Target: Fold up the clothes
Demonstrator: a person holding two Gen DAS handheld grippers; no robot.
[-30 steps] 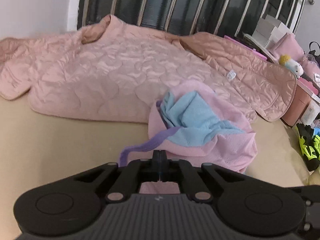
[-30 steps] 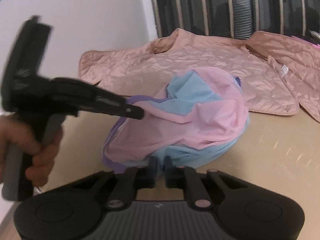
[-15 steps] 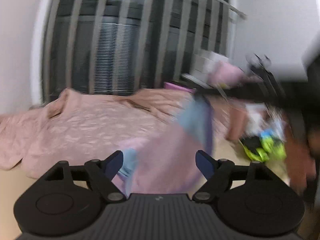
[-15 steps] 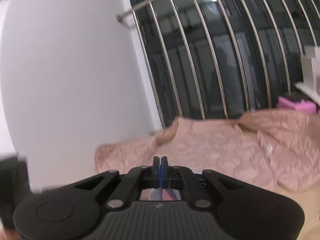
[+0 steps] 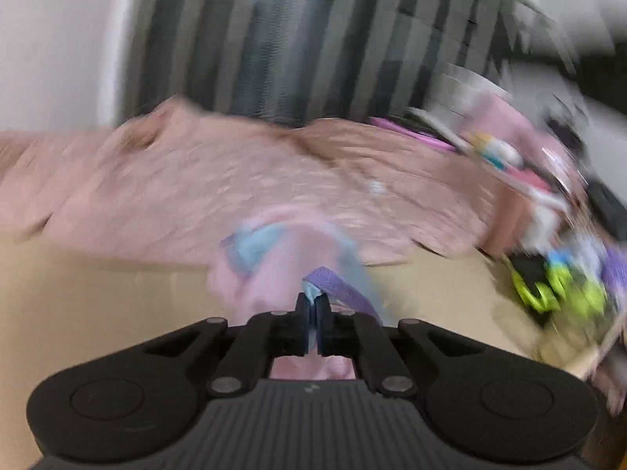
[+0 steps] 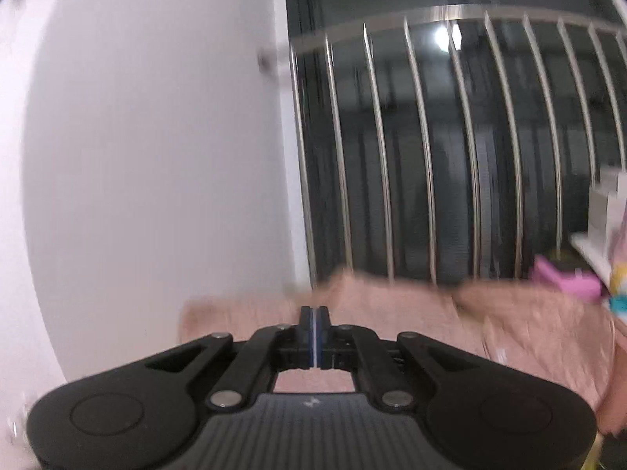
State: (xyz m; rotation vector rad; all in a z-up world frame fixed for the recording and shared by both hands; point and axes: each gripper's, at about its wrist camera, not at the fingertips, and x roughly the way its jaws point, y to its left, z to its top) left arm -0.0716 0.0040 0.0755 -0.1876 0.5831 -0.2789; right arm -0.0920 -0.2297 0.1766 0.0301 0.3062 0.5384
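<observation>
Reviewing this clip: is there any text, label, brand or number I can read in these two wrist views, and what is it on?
None can be read.
Small pale mark on each gripper body: a logo shape, not letters.
White tag on the pink quilted jacket: too blurred to read.
Boxes and items on the right: too blurred to read.

White wall (image 6: 156, 156) fills left of the right wrist view. Metal railing (image 6: 423, 149) with vertical bars fronts a dark window (image 6: 450, 203), centre to right; small light glint (image 6: 441, 37) upper centre. Tan tabletop (image 5: 98, 282) lower left in the blurred left wrist view.
</observation>
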